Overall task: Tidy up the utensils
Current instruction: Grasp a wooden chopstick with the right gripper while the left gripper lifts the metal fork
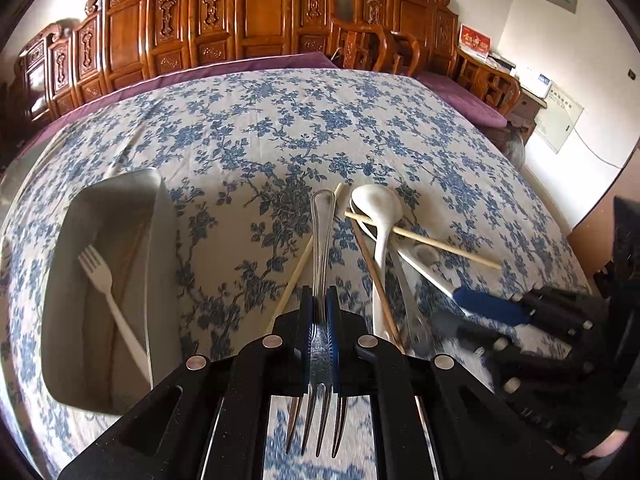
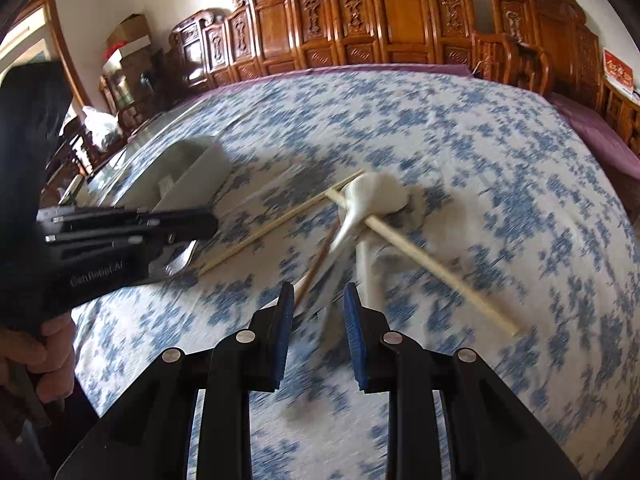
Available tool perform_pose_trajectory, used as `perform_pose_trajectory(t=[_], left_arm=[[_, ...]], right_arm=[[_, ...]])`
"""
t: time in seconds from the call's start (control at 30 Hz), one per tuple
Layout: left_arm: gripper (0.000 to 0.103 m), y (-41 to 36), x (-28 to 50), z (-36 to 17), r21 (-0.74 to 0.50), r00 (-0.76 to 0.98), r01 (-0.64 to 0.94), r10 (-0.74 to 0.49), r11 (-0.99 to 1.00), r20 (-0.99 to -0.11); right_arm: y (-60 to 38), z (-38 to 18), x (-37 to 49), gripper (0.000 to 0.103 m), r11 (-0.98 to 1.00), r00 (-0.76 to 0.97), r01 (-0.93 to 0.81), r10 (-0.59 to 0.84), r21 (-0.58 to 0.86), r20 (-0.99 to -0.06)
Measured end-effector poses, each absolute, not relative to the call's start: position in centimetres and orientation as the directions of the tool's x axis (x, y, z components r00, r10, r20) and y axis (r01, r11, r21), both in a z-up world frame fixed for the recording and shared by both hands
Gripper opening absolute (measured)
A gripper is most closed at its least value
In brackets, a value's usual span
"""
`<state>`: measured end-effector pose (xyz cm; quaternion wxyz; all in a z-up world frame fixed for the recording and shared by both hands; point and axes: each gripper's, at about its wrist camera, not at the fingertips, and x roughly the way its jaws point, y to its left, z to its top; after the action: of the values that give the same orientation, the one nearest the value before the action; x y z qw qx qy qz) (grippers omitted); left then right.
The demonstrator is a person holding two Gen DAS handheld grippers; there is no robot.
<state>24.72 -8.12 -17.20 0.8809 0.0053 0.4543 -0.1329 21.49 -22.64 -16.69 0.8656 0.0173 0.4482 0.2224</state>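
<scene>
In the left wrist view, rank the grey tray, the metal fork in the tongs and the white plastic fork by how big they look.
1. Grey tray, clearly largest.
2. Metal fork, though it sits right at the lens, which inflates it.
3. White plastic fork, lying in the tray; its true length against the metal fork is unsure.

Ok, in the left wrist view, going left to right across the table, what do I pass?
Grey tray holding a white plastic fork → metal fork shut in the left tongs → white spoon in the loose pile → right tongs, blurred, at that pile.
</scene>
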Motion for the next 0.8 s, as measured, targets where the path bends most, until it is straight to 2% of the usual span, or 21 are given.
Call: perform_pose_trajectory(t=[0.67,0.8], left_arm=[[0.006,-6.0,20.1,-15.2,-0.149,0.586,0.235,-0.262,0.960,-0.767],[0.006,-5.6,20.1,-14.5,-0.148,0.598,0.231,-0.261,0.962,-0.758]], right_arm=[[-19.4,-19.8,19.0,0.027,0.922,0.411,-0.317,0.346,0.224,-0.843],[-19.7,-19.9,19.4,0.018,0.924,0.405,-0.298,0.348,0.237,-0.845]])
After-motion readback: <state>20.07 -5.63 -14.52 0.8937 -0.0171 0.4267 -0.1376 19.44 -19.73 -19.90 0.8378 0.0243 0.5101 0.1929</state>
